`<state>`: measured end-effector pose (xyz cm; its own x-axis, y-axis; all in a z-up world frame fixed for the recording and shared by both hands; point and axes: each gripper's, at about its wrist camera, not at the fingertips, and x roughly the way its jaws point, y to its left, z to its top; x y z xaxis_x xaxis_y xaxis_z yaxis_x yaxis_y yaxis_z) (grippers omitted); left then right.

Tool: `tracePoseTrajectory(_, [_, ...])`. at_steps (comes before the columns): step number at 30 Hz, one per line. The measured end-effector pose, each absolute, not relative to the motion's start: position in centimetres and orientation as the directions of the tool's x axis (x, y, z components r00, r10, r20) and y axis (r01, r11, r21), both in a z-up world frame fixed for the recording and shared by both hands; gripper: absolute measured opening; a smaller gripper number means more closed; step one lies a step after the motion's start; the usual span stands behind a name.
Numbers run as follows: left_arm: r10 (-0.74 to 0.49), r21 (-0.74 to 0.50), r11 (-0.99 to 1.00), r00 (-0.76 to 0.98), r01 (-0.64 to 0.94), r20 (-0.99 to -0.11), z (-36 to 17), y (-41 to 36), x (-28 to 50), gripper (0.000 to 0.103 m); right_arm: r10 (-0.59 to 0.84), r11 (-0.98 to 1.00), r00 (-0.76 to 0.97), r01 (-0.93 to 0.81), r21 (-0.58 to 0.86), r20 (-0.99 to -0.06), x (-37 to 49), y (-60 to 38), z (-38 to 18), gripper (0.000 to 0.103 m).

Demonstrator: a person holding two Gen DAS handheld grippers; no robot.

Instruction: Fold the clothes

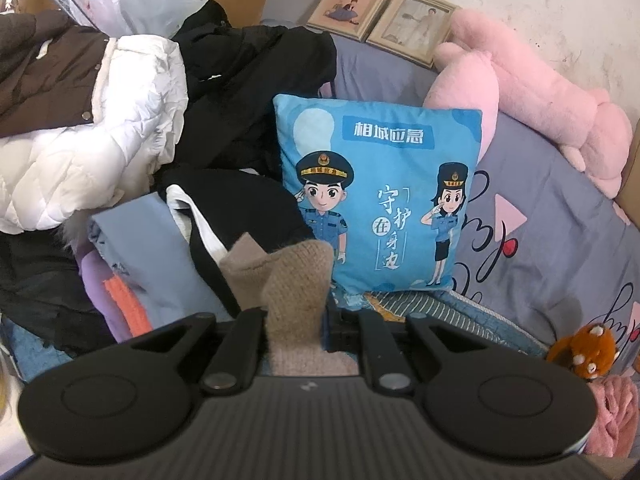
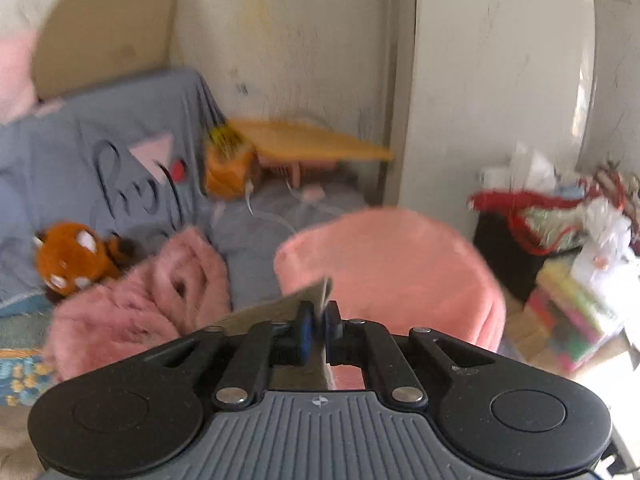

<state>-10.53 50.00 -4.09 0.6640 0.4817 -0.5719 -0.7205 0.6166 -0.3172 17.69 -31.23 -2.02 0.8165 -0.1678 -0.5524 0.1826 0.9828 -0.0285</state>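
The beige knit garment [image 1: 296,280] hides the left claw's [image 1: 298,320] fingertips.

We are looking at a lived-in home bedroom. A bed sheet [image 1: 540,248] in grey-blue, printed with script and pink triangles, is covering the bed; a blue cartoon cushion [image 1: 380,196] is leaning upright on it, beside a pink plush toy [image 1: 532,92]. Jackets [image 1: 100,120] are piling up at the left. Two framed pictures [image 1: 384,16] are leaning against a scuffed wall [image 2: 304,40].
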Motion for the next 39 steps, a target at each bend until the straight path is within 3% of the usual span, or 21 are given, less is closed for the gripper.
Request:
tracePoseTrajectory(3, [0.48, -0.307, 0.625, 0.664, -0.718, -0.574, -4.0, 49.8, -10.5, 0.011, -0.19, 0.978, 0.801, 0.203, -0.041, -0.567, 18.2, -30.7, -3.0, 0.011])
tracePoseTrajectory(6, [0.478, -0.296, 0.637, 0.666, -0.712, -0.573, -3.9, 49.4, -10.3, 0.011, -0.173, 0.982, 0.843, 0.188, -0.022, -0.509, 15.8, -30.5, -2.6, 0.011])
tracePoseTrajectory(10, [0.469, -0.293, 0.652, 0.676, -0.699, -0.569, -4.1, 48.7, -10.0, 0.011, -0.105, 0.993, 0.913, 0.119, 0.013, -0.394, 8.2, -30.0, -2.2, 0.026])
tracePoseTrajectory(12, [0.465, -0.288, 0.661, 0.679, -0.693, -0.568, -4.2, 48.3, -9.8, 0.011, -0.068, 0.997, 0.929, 0.076, 0.008, -0.363, 3.1, -30.1, -3.2, 0.029])
tracePoseTrajectory(15, [0.458, -0.276, 0.675, 0.682, -0.684, -0.57, -4.4, 47.8, -9.4, 0.011, -0.027, 0.999, 0.915, 0.038, 0.019, -0.403, -3.3, -30.1, -6.9, 0.03])
tracePoseTrajectory(20, [0.437, -0.276, 0.692, 0.692, -0.667, -0.575, -4.9, 46.9, -8.7, 0.011, -0.021, 0.982, 0.838, 0.119, 0.146, -0.546, -9.5, -30.2, -15.7, 0.03])
tracePoseTrajectory(27, [0.405, -0.257, 0.73, 0.704, -0.633, -0.583, -4.3, 45.3, -7.3, 0.011, -0.117, 0.91, 0.86, 0.293, 0.294, -0.496, -9.1, -31.8, -20.8, 0.033])
tracePoseTrajectory(30, [0.394, -0.256, 0.741, 0.711, -0.621, -0.583, -3.9, 44.4, -6.8, 0.011, -0.113, 0.88, 0.883, 0.303, 0.367, -0.456, -7.9, -32.4, -21.1, 0.028])
tracePoseTrajectory(31, [0.39, -0.255, 0.745, 0.713, -0.616, -0.583, -3.8, 44.1, -6.6, 0.011, -0.113, 0.867, 0.889, 0.307, 0.394, -0.443, -7.6, -32.5, -21.2, 0.02])
tracePoseTrajectory(32, [0.386, -0.253, 0.75, 0.715, -0.611, -0.583, -3.8, 43.8, -6.4, 0.011, -0.116, 0.854, 0.893, 0.313, 0.415, -0.435, -7.3, -32.6, -21.3, 0.006])
tracePoseTrajectory(39, [0.373, -0.244, 0.769, 0.724, -0.591, -0.581, -3.6, 42.3, -5.8, 0.011, -0.141, 0.816, 0.924, 0.311, 0.488, -0.354, -7.4, -31.8, -18.1, 0.006])
